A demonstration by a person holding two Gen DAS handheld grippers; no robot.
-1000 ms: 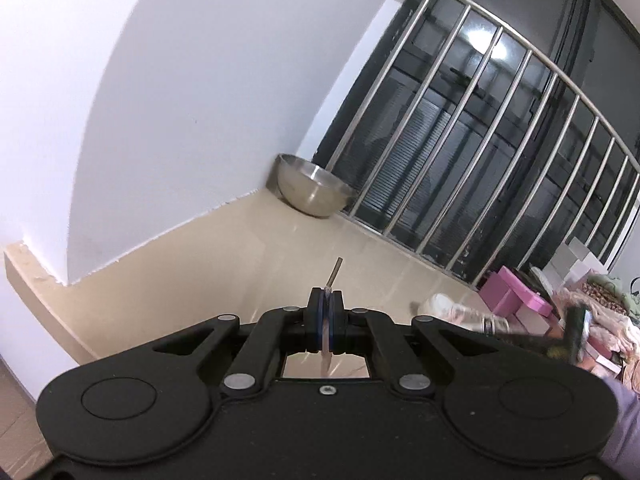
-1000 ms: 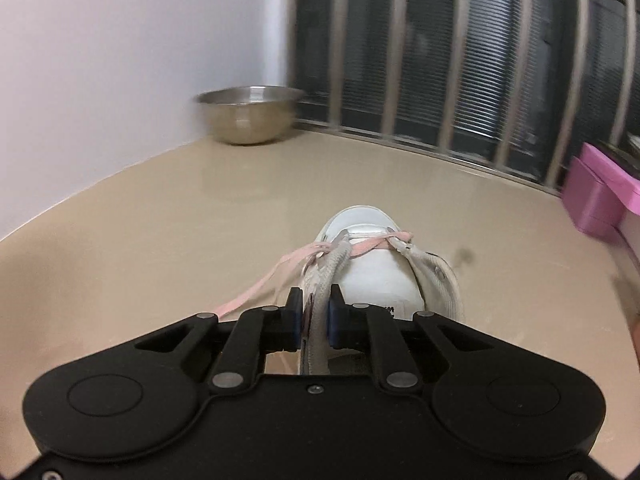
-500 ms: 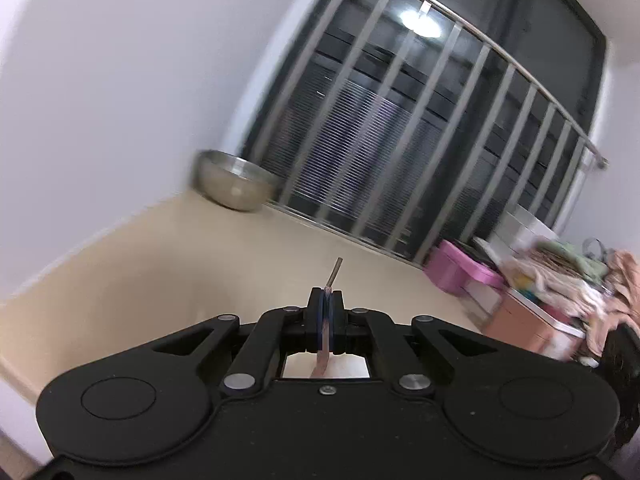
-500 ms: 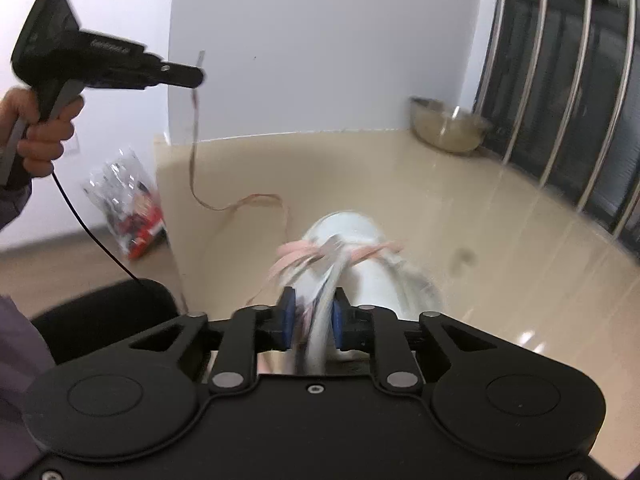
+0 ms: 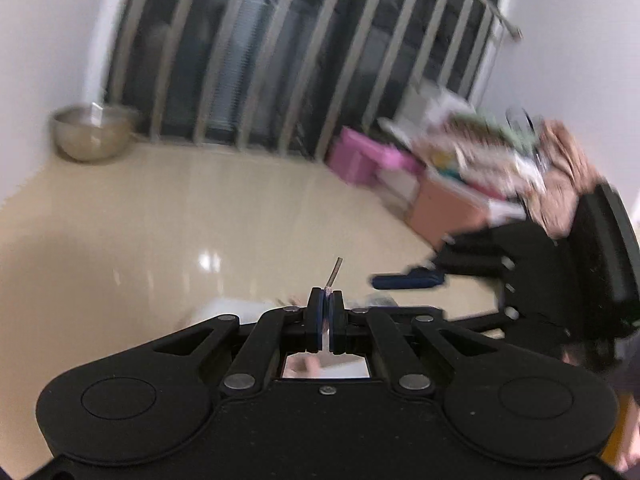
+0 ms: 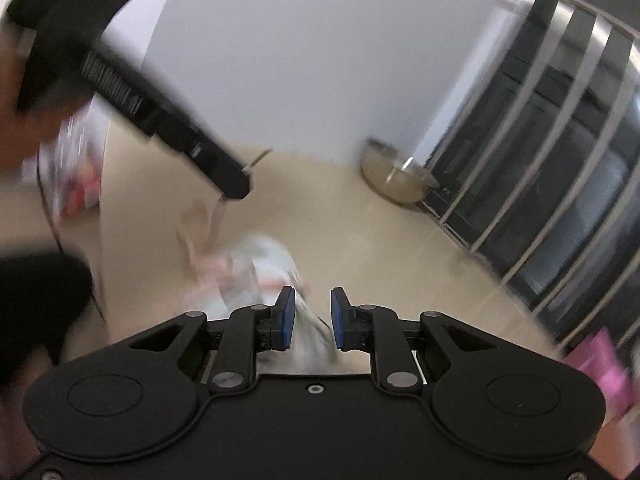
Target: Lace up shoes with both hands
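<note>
On the beige floor, low in my right wrist view, the white shoe [image 6: 260, 268] lies blurred, toe away from me, its pink lace [image 6: 200, 236] trailing up and left from the eyelets. The left claw [image 5: 329, 304] is clenched on the lace just behind the stiff tip [image 5: 335, 270], which pokes out ahead of the pads. From the right wrist view I see that same claw coming in from upper left, the lace hanging slack and looped beneath it down to the shoe.

The right claw [image 6: 311, 316] has just been opening; the jaws stand apart with a clear gap. Part of the shoe upper shows through that gap, but I cannot make out the pads pressing on anything, so I read it as released.

Risks as I judge them:
- Shoe is unheld. Any pull on the lace from the left side may drag or tip it across the smooth floor instead of drawing lace through the eyelets.
- Only a short length of tip is exposed. If it sits skewed in the pads, it will miss or jam at the eyelet.
- The slack loop could snag on the right claw's fingers [image 6: 285, 312] or fold under the shoe.
- Both views are smeared by motion; aiming at an eyelet now would be guesswork.

Steel bowl [image 6: 396, 180] by the railing [image 6: 560, 120] is well apart, no concern
</note>
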